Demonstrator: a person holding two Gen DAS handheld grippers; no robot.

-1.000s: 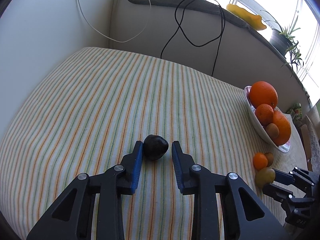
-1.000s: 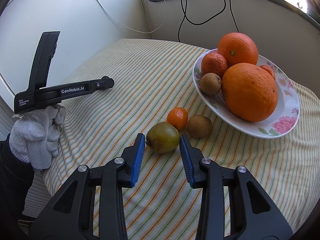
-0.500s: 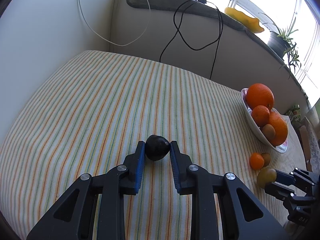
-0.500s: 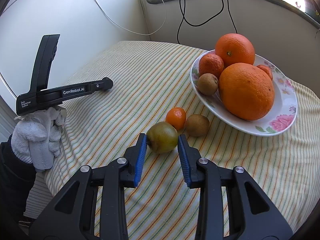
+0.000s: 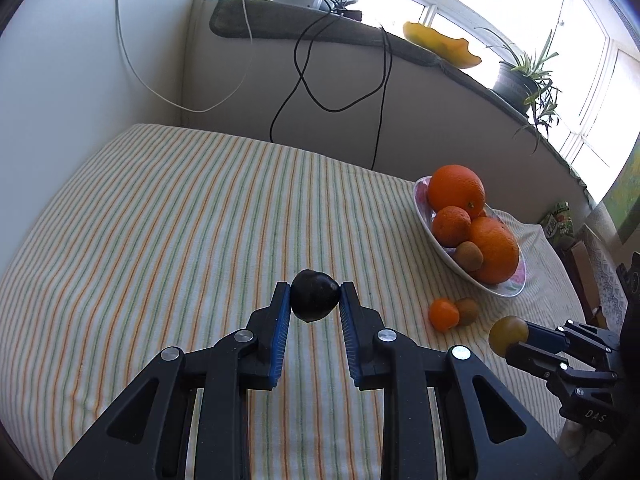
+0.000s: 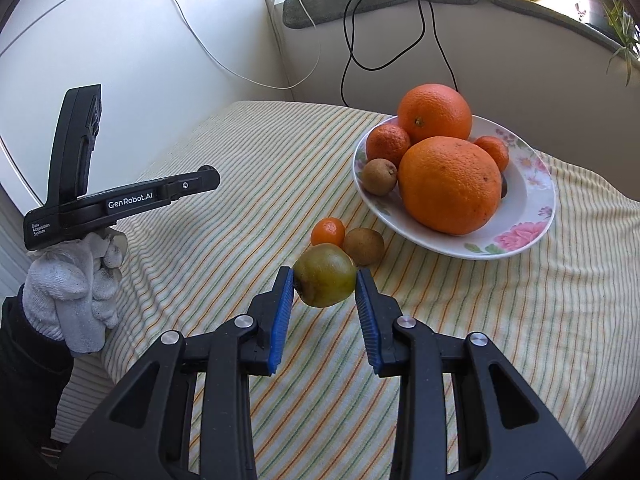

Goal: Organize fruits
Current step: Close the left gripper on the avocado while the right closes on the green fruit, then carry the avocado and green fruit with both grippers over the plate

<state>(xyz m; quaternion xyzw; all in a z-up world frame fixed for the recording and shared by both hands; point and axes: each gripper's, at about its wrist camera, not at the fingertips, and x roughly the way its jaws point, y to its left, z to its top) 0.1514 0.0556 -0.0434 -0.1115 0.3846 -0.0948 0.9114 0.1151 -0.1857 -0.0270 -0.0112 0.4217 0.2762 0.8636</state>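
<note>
Counter [image 5: 160,220] under a cloth of orange and green stripes, flowered plate [image 6: 532,216] of fruit resting on it, small mandarin [image 6: 328,231] and kiwi [image 6: 363,245] touching, just beside the plate

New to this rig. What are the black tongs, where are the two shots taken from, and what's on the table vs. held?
There is no robot arm. A person holds one pair of hand-operated tongs in each hand, and each carries a fisheye camera looking along its two fingers.

The left view comes from the left tongs, shut on a dark fruit and holding it clear of the striped tablecloth.

The right view comes from the right tongs, shut on a green-brown fruit. The gloved hand gripping the left tongs shows at its left edge.

On the cloth, a floral plate holds oranges, tangerines and a kiwi. Beside the plate lie a small tangerine and a loose kiwi, touching each other.
</note>
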